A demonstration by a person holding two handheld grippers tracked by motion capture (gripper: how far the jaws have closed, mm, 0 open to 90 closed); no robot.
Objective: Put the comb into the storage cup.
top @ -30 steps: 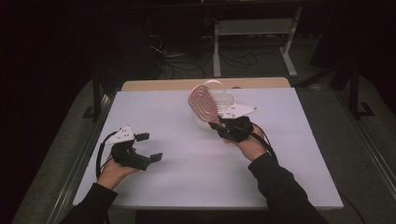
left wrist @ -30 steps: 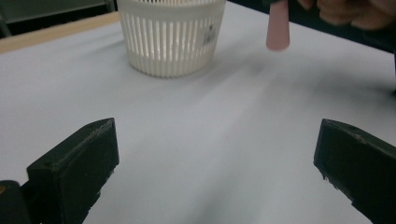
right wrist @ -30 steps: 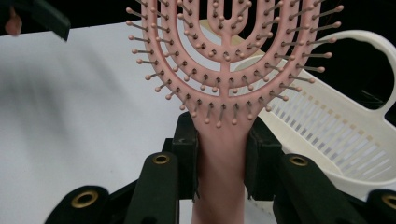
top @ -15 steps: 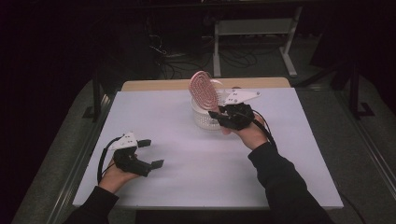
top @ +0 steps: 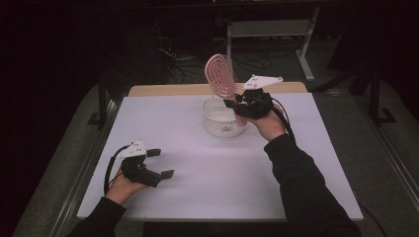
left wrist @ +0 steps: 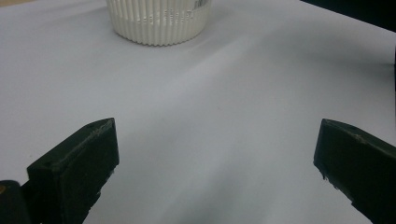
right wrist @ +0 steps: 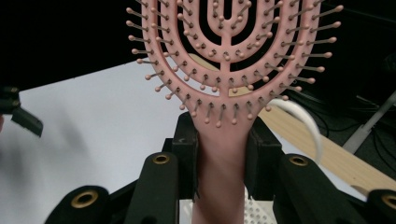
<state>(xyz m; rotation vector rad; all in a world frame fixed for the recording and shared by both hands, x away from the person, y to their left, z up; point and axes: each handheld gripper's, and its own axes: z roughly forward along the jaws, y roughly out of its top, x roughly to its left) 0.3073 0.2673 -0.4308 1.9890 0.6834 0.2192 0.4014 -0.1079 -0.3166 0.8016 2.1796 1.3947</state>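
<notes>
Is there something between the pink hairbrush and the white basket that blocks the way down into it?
Nothing visible does. The right gripper holds the pink hairbrush by its handle, head up, directly above the white basket, whose mouth is open. The left gripper rests far away, open.

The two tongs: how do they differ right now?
The right tongs are shut on a pink hairbrush, held upright above the white basket; the left tongs are open and hold nothing. The right are raised; the left sit low near the table. Both are black and hand-held.

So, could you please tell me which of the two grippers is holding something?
The right gripper: its jaws clamp the pink hairbrush by the handle above the white basket. The left gripper is open and empty.
</notes>
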